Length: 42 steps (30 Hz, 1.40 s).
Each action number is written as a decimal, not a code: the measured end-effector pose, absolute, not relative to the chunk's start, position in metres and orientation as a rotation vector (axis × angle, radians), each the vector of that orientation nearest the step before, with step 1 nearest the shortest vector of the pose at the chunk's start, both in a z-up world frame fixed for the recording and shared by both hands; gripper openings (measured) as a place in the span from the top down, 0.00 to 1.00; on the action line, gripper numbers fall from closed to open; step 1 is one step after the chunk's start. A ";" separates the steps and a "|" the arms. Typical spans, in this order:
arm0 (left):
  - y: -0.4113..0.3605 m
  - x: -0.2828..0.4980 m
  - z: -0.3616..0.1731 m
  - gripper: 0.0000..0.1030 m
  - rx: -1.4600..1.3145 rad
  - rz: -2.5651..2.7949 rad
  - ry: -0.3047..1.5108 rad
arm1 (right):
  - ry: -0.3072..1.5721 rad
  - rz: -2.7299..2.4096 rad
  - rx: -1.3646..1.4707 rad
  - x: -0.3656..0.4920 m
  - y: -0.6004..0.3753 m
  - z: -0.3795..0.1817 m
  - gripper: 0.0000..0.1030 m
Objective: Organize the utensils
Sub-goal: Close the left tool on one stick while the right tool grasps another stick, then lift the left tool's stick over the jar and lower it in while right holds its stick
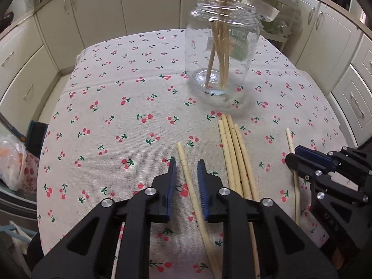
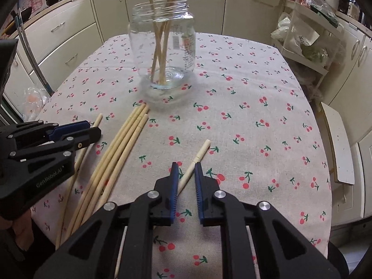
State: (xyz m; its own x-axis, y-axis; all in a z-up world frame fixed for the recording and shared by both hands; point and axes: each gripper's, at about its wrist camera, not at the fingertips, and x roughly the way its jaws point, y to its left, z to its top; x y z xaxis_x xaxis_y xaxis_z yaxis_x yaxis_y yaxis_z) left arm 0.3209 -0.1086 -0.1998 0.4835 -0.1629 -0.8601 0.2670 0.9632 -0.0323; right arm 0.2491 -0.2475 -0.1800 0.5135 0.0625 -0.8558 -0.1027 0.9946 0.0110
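The clear glass jar (image 1: 222,48) stands at 12 o'clock on the table, holding several pale wooden chopsticks (image 1: 219,46) that lean out of its threaded mouth. A bundle of four loose chopsticks (image 1: 234,158) lies at 6 o'clock from it. The left gripper (image 1: 187,165) straddles a single chopstick (image 1: 188,176), its ribbed blue pads narrowed but not visibly pressing. The right gripper (image 2: 186,168) likewise brackets another chopstick (image 2: 197,160). The cherry-print tablecloth (image 1: 121,121) is coarse woven fabric.

We are looking at a table (image 1: 139,107) wearing a cherry-print tablecloth (image 2: 244,121). Standing on it is a glass jar (image 1: 220,46) holding upright chopsticks, and nearer us are lying a bundle of chopsticks (image 2: 121,153) and two single chopsticks (image 1: 188,181) either side.
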 end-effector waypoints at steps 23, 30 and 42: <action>-0.110 0.319 -0.195 0.95 0.095 -0.286 1.007 | 1.044 0.145 -0.051 0.247 -0.245 -0.177 0.94; -0.101 0.312 -0.164 0.95 0.052 -0.285 0.901 | 0.979 0.139 0.201 0.245 -0.273 -0.164 0.94; -0.074 0.309 -0.079 0.95 -0.166 -0.358 0.599 | 0.931 0.123 0.429 0.246 -0.305 -0.174 0.94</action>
State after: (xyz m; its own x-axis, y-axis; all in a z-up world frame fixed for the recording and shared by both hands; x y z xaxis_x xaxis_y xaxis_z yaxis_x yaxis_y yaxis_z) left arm 0.3086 -0.0736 -0.0792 0.7668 -0.3755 -0.5207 0.2801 0.9255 -0.2550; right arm 0.2464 -0.3049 -0.1741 0.5967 0.2853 -0.7501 0.0802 0.9088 0.4095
